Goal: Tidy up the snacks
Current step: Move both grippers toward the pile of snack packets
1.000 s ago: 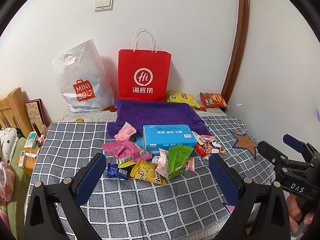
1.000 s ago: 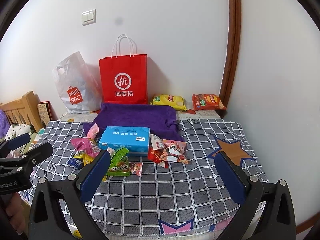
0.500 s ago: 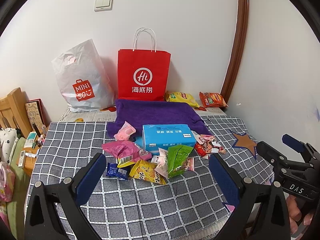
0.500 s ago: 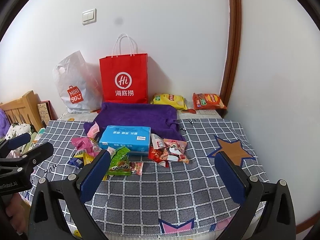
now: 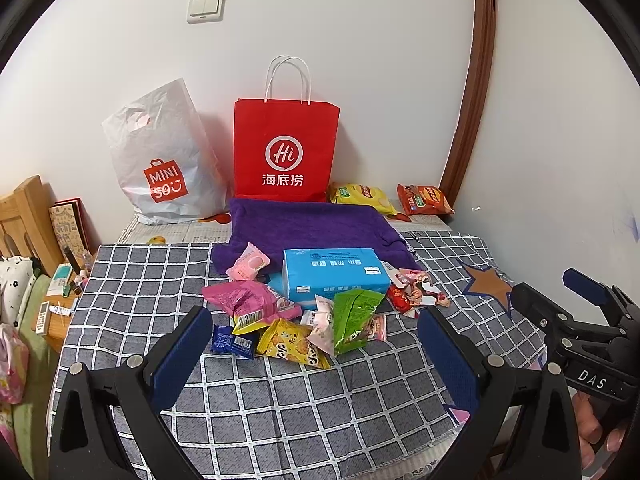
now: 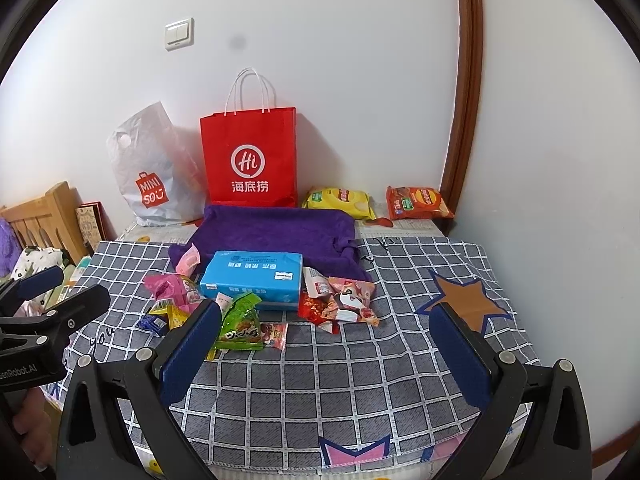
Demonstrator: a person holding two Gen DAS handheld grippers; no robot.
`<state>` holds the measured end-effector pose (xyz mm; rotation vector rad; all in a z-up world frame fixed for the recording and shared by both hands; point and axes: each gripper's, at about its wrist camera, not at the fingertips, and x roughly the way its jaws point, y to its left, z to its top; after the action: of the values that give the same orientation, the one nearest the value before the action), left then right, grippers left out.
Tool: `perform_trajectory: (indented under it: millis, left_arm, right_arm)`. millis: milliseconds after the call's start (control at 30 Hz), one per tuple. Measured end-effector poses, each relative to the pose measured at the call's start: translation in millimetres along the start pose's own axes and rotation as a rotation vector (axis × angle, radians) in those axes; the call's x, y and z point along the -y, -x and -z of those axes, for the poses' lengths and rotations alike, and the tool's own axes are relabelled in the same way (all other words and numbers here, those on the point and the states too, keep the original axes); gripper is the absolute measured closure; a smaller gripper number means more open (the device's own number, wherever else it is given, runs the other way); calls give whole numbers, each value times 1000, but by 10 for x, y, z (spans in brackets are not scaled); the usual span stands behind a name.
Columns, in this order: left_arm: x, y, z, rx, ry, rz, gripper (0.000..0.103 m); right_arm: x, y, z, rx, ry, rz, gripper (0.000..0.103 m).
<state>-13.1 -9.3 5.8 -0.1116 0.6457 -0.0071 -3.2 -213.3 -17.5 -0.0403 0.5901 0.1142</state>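
- Both grippers hover at the near edge of the checked cloth [image 6: 320, 380], clear of everything. The left gripper [image 5: 316, 344] has its jaws wide apart and empty; the right gripper [image 6: 324, 340] likewise.
- Judged step: the start of the approach. No snack is lifted or sorted yet.
- Snack pile [image 5: 304, 320] lies mid-cloth, ahead of both grippers. Nearest items: a yellow packet [image 5: 290, 342], a blue packet [image 5: 230, 342], a green packet [image 6: 240, 324].
- Next move, as a judgement: advance one gripper onto a single outer packet. Packets overlap, so a flat pinch on an edge is called for; the foil looks slippery and crushable.
- Blue box [image 6: 252, 276] sits behind the pile, touching several packets. A red packet cluster [image 6: 340, 304] lies just beside it.
- Purple towel [image 5: 304, 224] lies behind the box. Its role cannot be told.
- Red bag [image 6: 250, 160] and white bag [image 5: 164, 160] stand at the wall. Their contents are hidden.
- Two chip bags [image 6: 380, 202] rest by the wall, well apart from the pile.
- Packets under the green one are partly covered. Small print is unreadable.
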Motion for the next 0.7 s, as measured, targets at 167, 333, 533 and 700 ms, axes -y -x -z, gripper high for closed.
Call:
perform_trajectory:
  millis: [167,333,533,700]
  left_arm:
    - [18,3,-2,1,-3,3,0]
    - [11,4,-7,2,0,8,0]
    - [-17,-2,-5,5,3,13,0]
    - [-26,-72,-10,2,-5,14,0]
  right_arm:
    - [-7,9,7,3,5,-1,0]
    - [-5,9,2,6,5,-3,0]
    - [-17,27,15,15,7,-3,0]
    - [-23,-23,32,8,6,1,0]
